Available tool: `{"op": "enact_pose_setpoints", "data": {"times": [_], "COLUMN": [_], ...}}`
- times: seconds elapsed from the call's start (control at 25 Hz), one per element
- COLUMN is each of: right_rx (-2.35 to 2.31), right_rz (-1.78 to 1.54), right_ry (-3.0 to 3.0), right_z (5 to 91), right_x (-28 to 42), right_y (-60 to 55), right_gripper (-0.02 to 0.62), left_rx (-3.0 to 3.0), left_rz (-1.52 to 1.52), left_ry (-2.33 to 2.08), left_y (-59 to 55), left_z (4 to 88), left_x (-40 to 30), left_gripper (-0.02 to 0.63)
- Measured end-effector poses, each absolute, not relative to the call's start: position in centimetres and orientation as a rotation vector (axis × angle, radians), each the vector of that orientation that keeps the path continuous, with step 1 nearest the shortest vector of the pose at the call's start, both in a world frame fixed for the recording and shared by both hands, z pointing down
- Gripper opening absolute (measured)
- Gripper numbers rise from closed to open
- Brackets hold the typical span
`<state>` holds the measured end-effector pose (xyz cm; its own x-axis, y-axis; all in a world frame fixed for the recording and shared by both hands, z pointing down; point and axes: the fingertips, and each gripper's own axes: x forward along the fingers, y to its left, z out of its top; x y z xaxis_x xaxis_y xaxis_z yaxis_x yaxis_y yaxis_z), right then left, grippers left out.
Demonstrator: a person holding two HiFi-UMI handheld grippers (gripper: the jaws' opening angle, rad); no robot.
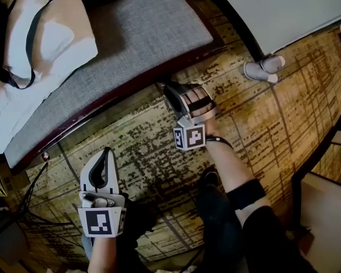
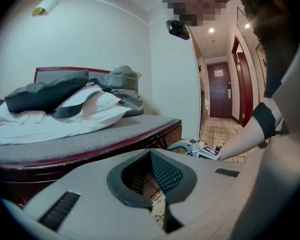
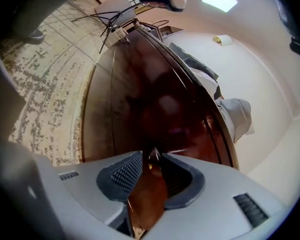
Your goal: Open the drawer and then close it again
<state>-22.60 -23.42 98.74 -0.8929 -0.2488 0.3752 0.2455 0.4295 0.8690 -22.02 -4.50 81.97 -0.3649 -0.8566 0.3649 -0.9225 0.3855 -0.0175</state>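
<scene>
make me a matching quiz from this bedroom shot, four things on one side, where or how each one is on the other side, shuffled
Things:
1. left gripper
2. right gripper
3. slippers
4. white pillow

Places or states:
A. on the patterned carpet
B. fingers shut, nothing between them
C. lying on the grey bed
D. small knob between its fingers

Pairs: 1-B; 2-D; 3-A; 4-C
</scene>
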Motion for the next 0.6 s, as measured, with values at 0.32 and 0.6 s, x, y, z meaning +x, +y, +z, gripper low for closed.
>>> {"op": "enact_pose_setpoints", "data": {"times": [0.32,0.6], "right_rx": [0.053,0.075], "right_rz": [-1.487,-1.482], "right_ry": [-2.279,-2.285], "right_z": [98.3,98.2], "right_x": [-22.5,-22.5], "right_y": [-23.6,-23.6], "right_gripper": [0.066,0.066], "left_rx": [1.612,1.639], "left_rz": [0.346,0.376], "left_ry": [-2.342,-2.338], "left_y": [-6.4,-6.6], "left_z": [82.6,82.5], "left_x": [-20.8,-19.9], "left_gripper": [0.002,0.002]}}
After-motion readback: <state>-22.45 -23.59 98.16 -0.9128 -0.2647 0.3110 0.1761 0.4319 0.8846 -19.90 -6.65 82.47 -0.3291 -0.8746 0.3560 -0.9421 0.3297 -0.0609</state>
